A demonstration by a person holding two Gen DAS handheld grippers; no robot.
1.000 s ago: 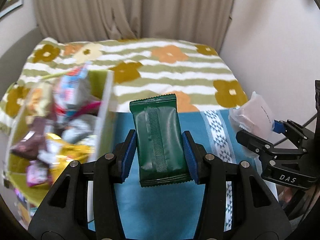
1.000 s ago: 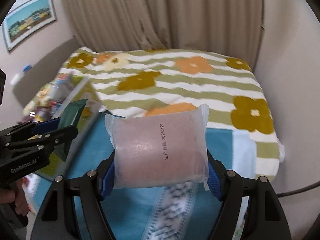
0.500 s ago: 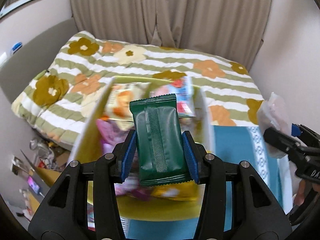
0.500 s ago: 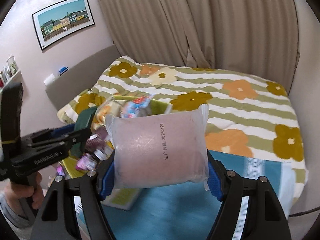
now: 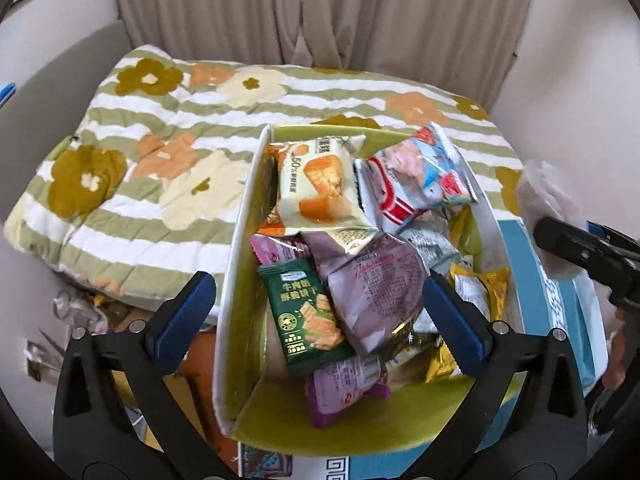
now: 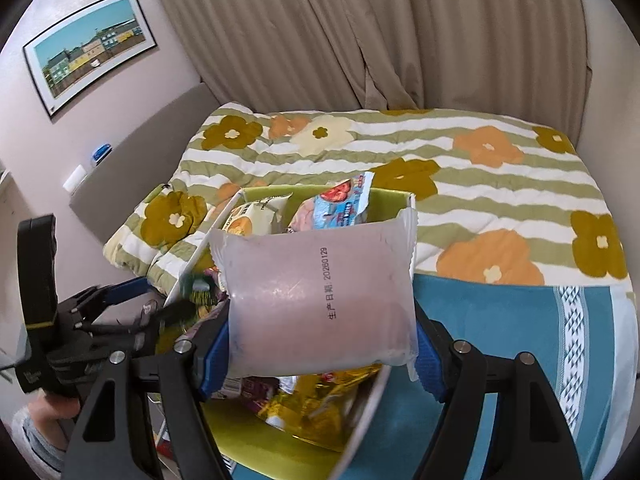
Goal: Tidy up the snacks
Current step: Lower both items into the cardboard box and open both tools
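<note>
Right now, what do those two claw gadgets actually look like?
Both are matte black plastic. The left claw has two angular fingers with blue pads and silver screws. The right claw matches; its blue pads show too. White lettering marks each body, blurred here.

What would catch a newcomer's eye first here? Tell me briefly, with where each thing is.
The translucent pink snack pack fills the right wrist view, clamped in the right gripper above the bin. In the left wrist view the lime-green snack bin brims with wrappers, a dark green biscuit packet lying on top between the open left gripper's fingers. Behind it spreads the flowered striped quilt.
</note>
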